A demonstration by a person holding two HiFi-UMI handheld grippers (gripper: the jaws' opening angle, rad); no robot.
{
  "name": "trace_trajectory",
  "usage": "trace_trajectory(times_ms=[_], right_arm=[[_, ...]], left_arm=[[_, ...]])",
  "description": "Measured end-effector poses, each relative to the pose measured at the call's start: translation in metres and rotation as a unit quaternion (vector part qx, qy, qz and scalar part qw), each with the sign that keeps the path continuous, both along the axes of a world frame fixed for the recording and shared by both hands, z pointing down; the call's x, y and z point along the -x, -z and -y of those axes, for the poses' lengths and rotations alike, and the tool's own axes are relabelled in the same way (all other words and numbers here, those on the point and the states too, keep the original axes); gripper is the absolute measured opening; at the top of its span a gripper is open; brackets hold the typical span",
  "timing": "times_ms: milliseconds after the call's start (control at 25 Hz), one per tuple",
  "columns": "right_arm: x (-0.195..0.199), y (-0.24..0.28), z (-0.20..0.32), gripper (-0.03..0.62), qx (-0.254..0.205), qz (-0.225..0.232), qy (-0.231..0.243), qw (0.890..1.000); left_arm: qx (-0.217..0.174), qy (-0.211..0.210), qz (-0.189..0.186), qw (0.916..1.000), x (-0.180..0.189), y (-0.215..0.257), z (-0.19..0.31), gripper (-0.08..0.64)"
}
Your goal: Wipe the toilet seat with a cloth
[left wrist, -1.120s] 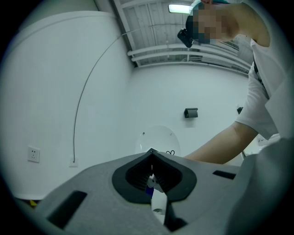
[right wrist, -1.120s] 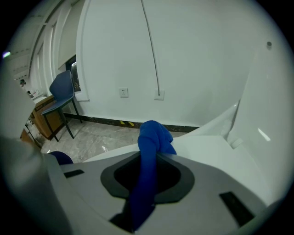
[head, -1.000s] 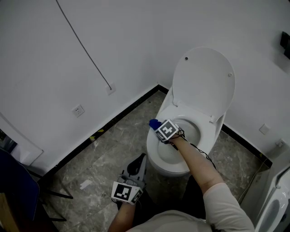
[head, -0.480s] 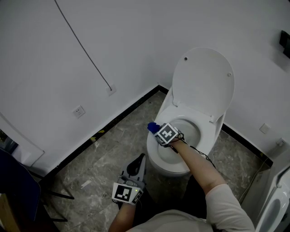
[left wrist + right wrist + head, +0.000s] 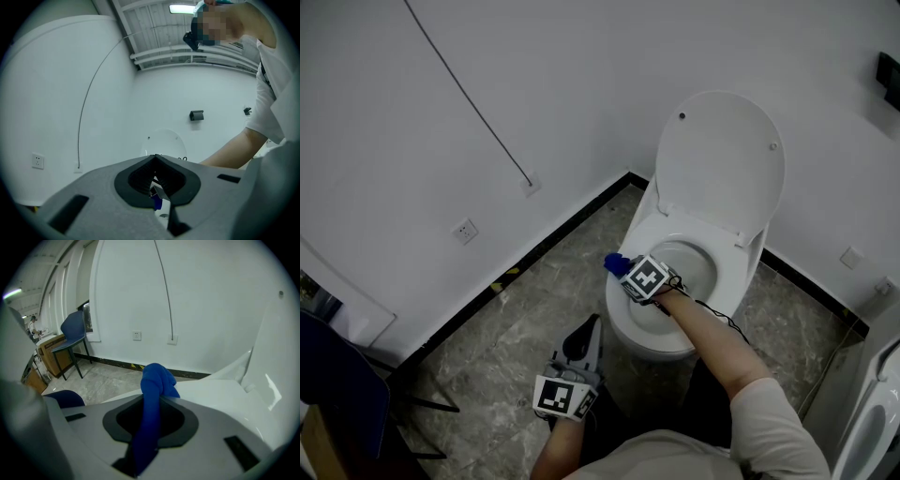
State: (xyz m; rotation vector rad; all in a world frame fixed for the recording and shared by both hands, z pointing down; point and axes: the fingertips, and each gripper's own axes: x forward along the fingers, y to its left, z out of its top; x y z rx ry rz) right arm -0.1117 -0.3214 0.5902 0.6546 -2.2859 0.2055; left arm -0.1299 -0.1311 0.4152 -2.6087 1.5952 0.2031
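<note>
Since a second back, the right gripper had slid a bit nearer along the toilet seat, dragging the blue cloth down the left rim. The left gripper hung over the floor. Its own view showed the jaws pressed together, empty. The right gripper view showed what the head view hid: jaws pinching the cloth, wad on the rim. I'd press down and follow the curve.

The right tongs pinch a blue cloth, its bunched end against the white toilet seat.
</note>
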Motion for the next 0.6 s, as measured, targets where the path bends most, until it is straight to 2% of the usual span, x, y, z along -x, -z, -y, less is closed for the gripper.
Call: trace_trajectory(times_ms=[600], right_arm=[[0.008,0.000,-0.023,0.064,0.011,0.012,0.014,1.000]], left_arm=[[-0.001,0.001,-0.002,1.0000,-0.001,0.003,-0.004,0.008]])
